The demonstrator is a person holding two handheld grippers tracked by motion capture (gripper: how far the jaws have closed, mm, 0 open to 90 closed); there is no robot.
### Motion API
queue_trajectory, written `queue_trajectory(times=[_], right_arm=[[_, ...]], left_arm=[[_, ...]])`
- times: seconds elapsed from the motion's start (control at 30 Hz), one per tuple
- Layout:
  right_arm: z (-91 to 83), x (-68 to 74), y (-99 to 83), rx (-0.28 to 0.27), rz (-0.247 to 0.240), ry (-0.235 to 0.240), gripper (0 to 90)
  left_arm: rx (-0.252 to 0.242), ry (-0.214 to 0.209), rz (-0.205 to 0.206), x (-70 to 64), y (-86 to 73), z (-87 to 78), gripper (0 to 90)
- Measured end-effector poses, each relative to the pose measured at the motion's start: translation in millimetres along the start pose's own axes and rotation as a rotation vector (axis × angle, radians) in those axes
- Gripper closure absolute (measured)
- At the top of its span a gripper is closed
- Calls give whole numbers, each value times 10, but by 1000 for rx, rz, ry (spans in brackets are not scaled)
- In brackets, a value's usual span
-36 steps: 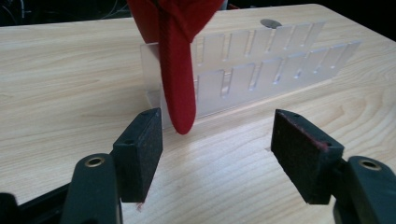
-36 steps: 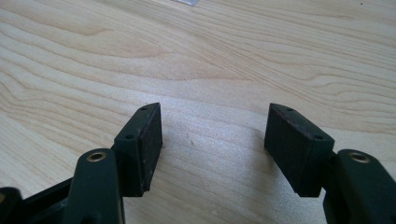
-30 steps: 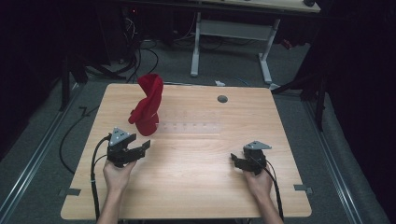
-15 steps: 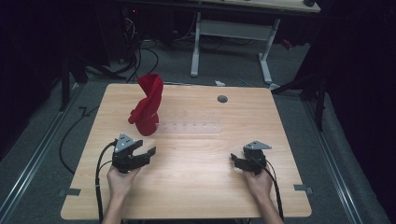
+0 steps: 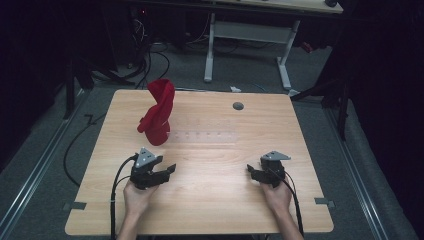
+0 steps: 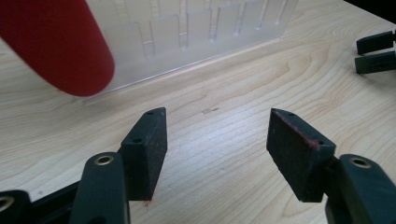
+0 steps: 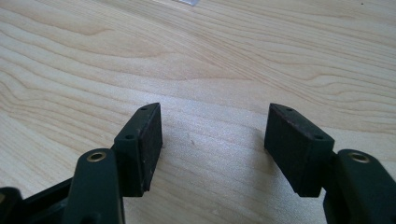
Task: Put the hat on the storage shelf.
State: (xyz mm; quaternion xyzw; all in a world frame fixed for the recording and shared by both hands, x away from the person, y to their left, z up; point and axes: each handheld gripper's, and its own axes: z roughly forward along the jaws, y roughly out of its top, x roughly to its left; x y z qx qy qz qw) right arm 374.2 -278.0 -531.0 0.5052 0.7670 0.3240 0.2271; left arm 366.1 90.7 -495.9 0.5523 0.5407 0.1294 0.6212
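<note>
My left tool [image 5: 165,172] and right tool [image 5: 254,173] rest low on the desk [image 5: 210,210], jaws apart, empty. The red cloth [image 5: 157,114] stands twisted at twelve o'clock from my left tool, beside a clear rack [image 6: 196,32].

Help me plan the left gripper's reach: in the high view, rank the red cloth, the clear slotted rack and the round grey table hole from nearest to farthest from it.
From the left gripper:
1. Red cloth, standing twisted just beyond it, slightly left.
2. Clear slotted rack, ahead and to the right, beside the cloth.
3. Round grey table hole, near the far edge, farther right.
</note>
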Motion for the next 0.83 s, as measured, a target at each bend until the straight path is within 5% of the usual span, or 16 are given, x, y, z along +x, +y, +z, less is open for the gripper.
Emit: queue_trajectory(times=[0.3,0.6,0.67,0.83], right_arm=[[-1,3,-1,1,3,0,371],[-2,4,-2,1,2,0,371],[-2,4,-2,1,2,0,370],[-2,4,-2,1,2,0,370]], left_arm=[[59,13,25,-23,-218,176,383],[118,92,95,54,-446,374,350],[109,96,128,54,-479,383,337],[111,98,123,52,-481,388,320]])
